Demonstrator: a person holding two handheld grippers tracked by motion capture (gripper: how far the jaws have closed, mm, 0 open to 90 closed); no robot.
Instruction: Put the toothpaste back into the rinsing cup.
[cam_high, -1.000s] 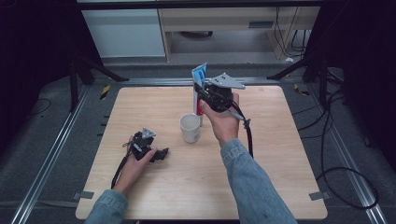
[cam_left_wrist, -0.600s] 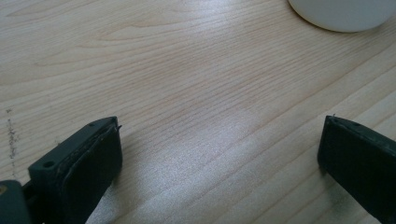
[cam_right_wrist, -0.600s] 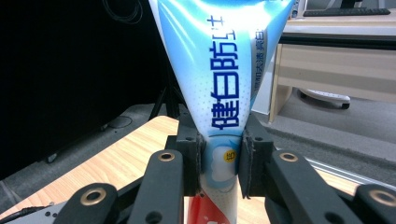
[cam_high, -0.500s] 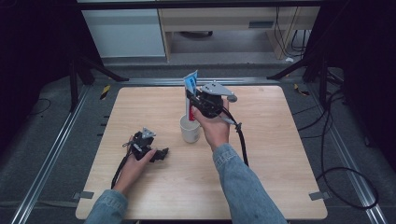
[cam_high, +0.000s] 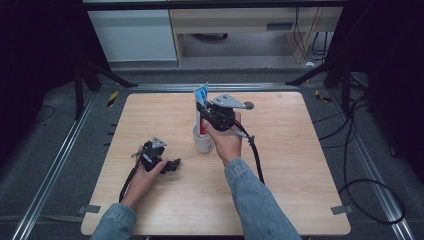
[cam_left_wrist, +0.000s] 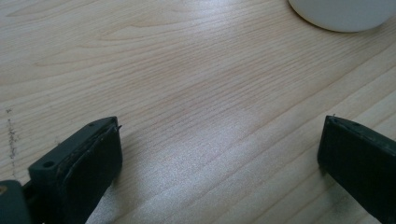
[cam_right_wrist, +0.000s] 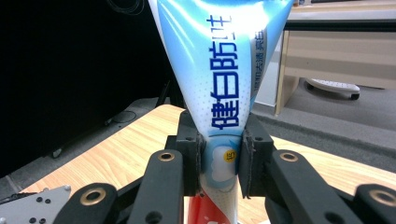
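The toothpaste tube (cam_high: 201, 107) stands upright at the table's centre, clamped between the jaws of the right gripper (cam_high: 205, 114), its lower end at the mouth of the white cup (cam_high: 203, 142). At about 8 o'clock from the cup, well apart, the left gripper (cam_high: 172, 164) rests on the wooden table (cam_high: 300, 165) with jaws spread wide and nothing between them.

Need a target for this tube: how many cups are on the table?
1: a white cup near the table's middle, directly under the toothpaste tube clamped in the right gripper. None seem hidden.

Bare tabletop (cam_high: 310, 170) lies open all round — the white cup (cam_high: 203, 142) alone stands mid-table.
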